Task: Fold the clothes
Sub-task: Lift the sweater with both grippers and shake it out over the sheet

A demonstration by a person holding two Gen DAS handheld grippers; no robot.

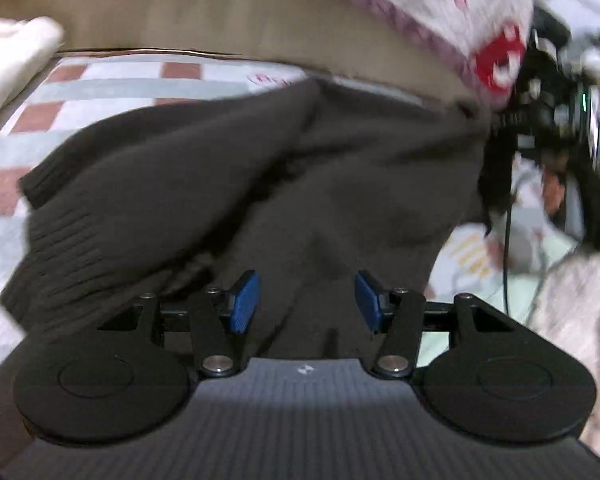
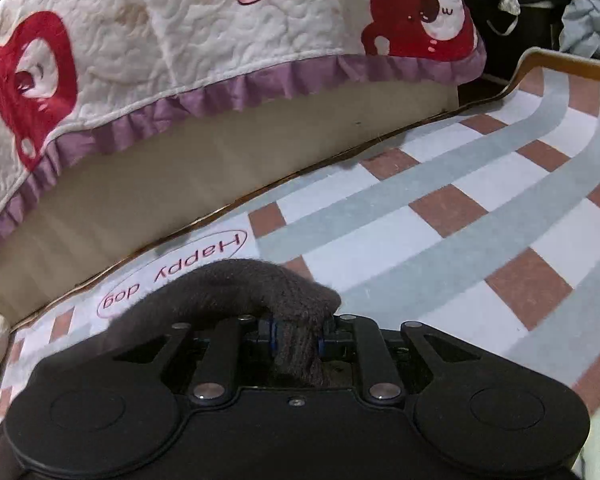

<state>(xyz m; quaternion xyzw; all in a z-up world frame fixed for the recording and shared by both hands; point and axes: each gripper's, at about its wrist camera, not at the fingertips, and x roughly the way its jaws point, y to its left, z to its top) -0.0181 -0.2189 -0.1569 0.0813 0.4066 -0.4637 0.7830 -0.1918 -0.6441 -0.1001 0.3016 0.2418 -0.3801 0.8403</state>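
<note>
The right tool (image 2: 296,338) grips a bunched edge of the dark knit sweater (image 1: 260,184), which lies on the checked mat (image 2: 440,216); the left tool (image 1: 306,300) hovers open above it. Mid-fold: next, lay that edge across.

black gripper (image 1: 306,300), blue pads (image 1: 246,298), silver screws

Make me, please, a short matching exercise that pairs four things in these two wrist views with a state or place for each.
Things:
1. left tool
2. right tool
3. quilt
4. mat

States or places:
A. checked, lying flat under the sweater
B. clamped on a bunch of dark knit
C. hangs above, purple frill along its edge
D. jaws apart, gripping nothing

Pairs: 1-D, 2-B, 3-C, 4-A
</note>
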